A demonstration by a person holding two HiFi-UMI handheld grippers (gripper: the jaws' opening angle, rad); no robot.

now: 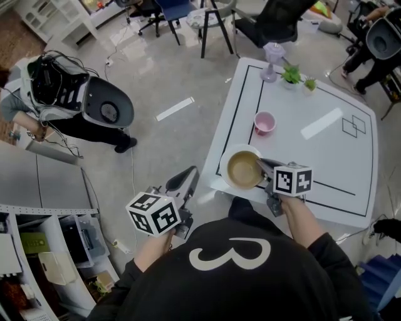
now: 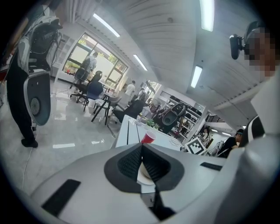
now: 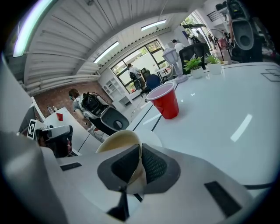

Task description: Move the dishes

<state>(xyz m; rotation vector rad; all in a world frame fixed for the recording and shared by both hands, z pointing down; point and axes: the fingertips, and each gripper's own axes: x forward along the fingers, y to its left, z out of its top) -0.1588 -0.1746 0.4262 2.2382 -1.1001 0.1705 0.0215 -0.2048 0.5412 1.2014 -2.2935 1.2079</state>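
Observation:
A beige bowl [image 1: 242,169] sits on a white plate [image 1: 227,157] at the near left corner of the white table [image 1: 326,157]. My right gripper [image 1: 263,165] reaches in from the near side and is shut on the bowl's rim. In the right gripper view the bowl's wall [image 3: 117,141] stands pinched between the pads of that gripper [image 3: 139,149], with the plate [image 3: 151,136] under it. A red cup [image 1: 264,123] [image 3: 165,101] stands farther in on the table. My left gripper [image 1: 190,177] [image 2: 141,148] hangs over the floor to the left of the table, shut with nothing in it.
A small plant [image 1: 291,75] and a pale purple glass [image 1: 273,59] stand at the table's far edge. A person [image 1: 75,103] with gear is on the floor at the left. Shelves [image 1: 50,251] fill the lower left. Chairs [image 1: 213,15] stand beyond the table.

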